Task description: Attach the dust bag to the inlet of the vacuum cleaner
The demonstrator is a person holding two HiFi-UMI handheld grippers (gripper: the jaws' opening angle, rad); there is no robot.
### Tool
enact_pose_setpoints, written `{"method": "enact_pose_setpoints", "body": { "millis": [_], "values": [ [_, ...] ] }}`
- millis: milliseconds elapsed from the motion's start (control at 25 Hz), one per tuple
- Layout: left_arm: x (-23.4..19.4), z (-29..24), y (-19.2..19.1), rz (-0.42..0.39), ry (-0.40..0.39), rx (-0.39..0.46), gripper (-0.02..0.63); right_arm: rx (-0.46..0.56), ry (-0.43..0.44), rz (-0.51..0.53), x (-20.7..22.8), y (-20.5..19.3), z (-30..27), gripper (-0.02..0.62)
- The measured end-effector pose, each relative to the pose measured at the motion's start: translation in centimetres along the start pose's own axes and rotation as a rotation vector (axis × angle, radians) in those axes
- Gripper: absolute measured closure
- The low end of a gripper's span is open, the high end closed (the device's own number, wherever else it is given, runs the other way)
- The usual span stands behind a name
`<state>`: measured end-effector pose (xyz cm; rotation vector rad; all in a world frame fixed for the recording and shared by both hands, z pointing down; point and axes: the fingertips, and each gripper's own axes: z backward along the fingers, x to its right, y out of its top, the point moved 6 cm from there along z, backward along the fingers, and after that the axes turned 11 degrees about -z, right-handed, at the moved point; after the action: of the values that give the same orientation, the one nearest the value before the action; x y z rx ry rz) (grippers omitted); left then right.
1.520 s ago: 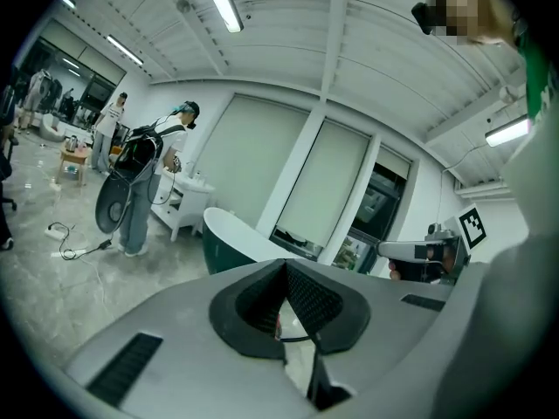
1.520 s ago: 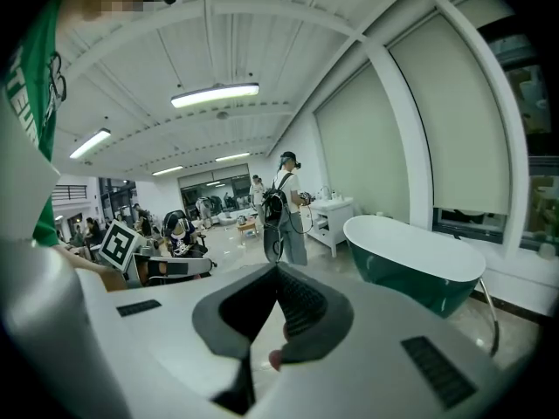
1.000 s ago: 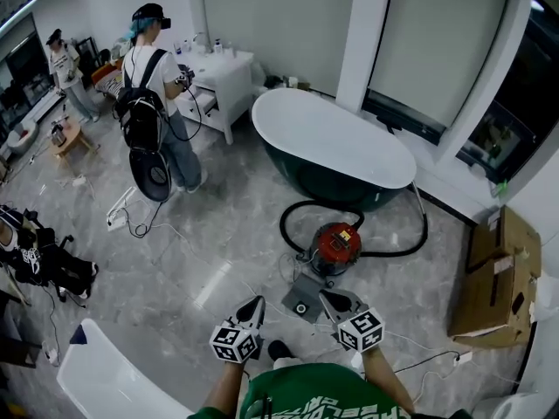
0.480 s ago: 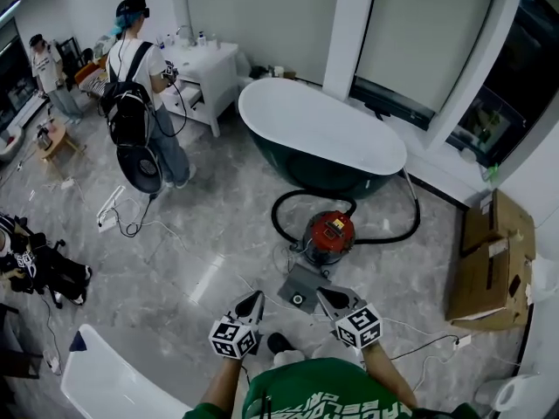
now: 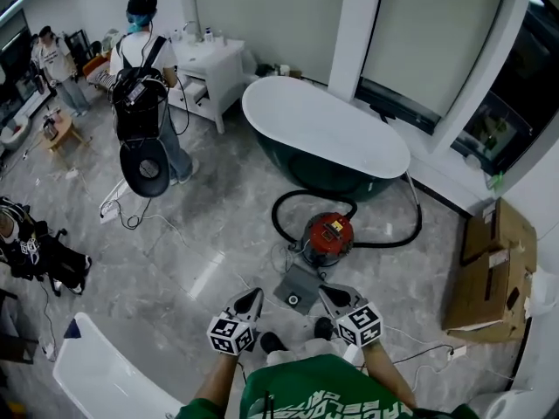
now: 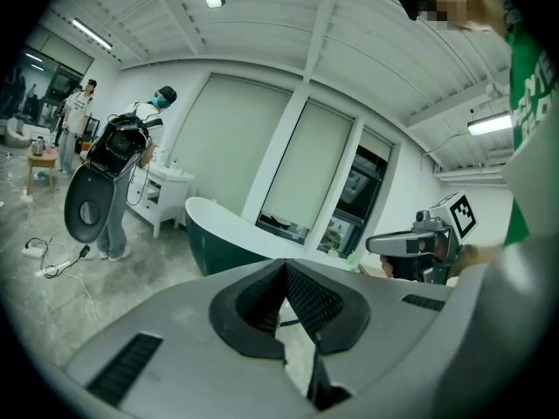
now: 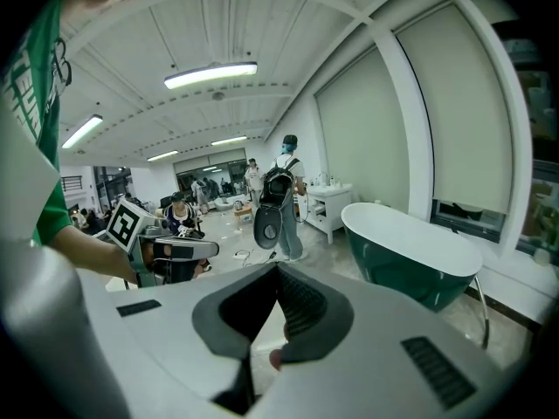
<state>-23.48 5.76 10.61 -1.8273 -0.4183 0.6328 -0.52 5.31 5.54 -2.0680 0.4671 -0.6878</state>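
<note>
1. Although it is held out low over the floor, the left gripper (image 5: 249, 302) is seen with jaws together on nothing, its tips aimed far.
2. The dust bag (image 5: 297, 288) is laid flat between and just beyond both grippers. Its long axis runs far-right toward the vacuum cleaner (image 5: 330, 238).
3. The right gripper (image 5: 334, 298), judged slightly nearer the bag, is likewise closed and empty.
</note>
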Motion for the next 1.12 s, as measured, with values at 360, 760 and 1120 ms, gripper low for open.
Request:
{"method": "enact_pose_setpoints", "body": {
  "millis": [360, 760, 1120],
  "values": [
    [2.1, -3.1, 3.6, -0.073, 0.046, 0.014, 0.603, 0.05, 0.049, 0.014, 5.0, 3.2, 1.0, 0.588],
    [3.6, -6.4, 4.8, -0.115, 0.079, 0.012, 0.603, 0.038, 0.11, 0.031, 8.7, 3.8, 0.4, 0.588],
    [4.4, -9.8, 4.5, -0.133, 0.053, -0.053, 0.602, -0.002, 0.117, 0.012, 12.4, 3.0, -0.7, 0.588]
  ]
}}
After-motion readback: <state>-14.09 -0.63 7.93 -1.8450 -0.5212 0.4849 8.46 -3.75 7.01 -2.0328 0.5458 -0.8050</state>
